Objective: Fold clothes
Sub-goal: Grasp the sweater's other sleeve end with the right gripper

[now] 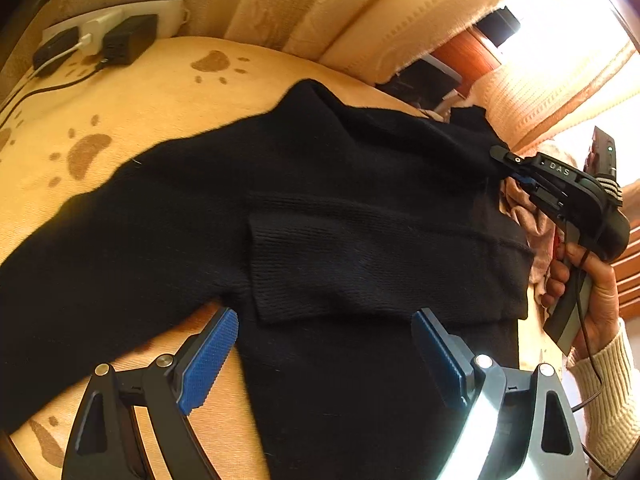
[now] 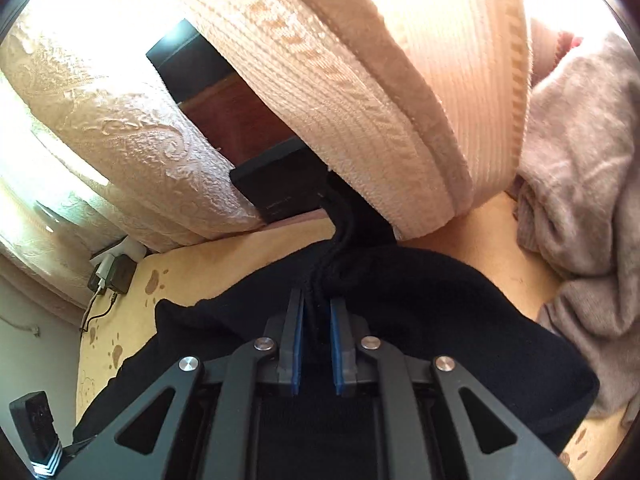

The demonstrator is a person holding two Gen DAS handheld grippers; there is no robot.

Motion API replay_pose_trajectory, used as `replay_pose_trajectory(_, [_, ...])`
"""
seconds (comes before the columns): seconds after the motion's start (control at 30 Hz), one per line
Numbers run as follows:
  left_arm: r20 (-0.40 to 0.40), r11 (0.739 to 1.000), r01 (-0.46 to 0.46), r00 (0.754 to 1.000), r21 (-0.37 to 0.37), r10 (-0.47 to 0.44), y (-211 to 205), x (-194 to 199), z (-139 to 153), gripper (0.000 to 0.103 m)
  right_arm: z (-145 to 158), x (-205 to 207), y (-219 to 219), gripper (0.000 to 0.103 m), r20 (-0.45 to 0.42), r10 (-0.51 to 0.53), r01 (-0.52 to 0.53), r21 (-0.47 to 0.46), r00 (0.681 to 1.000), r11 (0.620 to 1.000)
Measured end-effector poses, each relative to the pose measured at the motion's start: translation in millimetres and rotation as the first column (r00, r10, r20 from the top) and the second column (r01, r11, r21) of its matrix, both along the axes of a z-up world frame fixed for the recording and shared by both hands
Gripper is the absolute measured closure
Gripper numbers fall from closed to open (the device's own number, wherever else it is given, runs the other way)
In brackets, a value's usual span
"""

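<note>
The left gripper [image 1: 324,356] hovers with fingers spread over the black sweater [image 1: 280,208], which lies on the paw-print bedspread [image 1: 132,92]. The right gripper [image 2: 316,320] pinches the sweater's far edge. Judged mid-fold, a sleeve already lying across the body; next, carry that pinched edge over squarely.

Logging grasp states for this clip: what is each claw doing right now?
Left claw: open, holding nothing, over the black sweater.
Right claw: shut on a bunched fold of the black sweater.
</note>
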State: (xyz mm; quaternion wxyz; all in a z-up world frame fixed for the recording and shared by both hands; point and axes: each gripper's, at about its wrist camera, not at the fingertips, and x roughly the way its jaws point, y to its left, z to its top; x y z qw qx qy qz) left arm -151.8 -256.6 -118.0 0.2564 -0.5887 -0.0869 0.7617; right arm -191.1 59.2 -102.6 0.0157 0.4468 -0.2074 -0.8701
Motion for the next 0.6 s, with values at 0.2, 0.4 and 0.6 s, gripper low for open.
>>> replay_pose_trajectory(0.2, [0.015,1.0,0.015,1.0,-0.008,-0.015,3,16,3,0.012,-4,7,2,0.085,0.022,-0.007,0.008,-0.048,1.0,0.999])
replay_pose_trajectory(0.4, [0.023,1.0,0.013,1.0,-0.016,-0.013,3,20,2,0.012,-32,3,-6,0.078,0.061,0.005,0.001,-0.093,0.998,0.996])
replay_pose_trajectory(0.6, [0.042,1.0,-0.002,0.999,-0.011,0.002,-1,21,-1,0.012,-43,-7,-9,0.07,0.074,-0.018,0.028,-0.143,0.997,0.989])
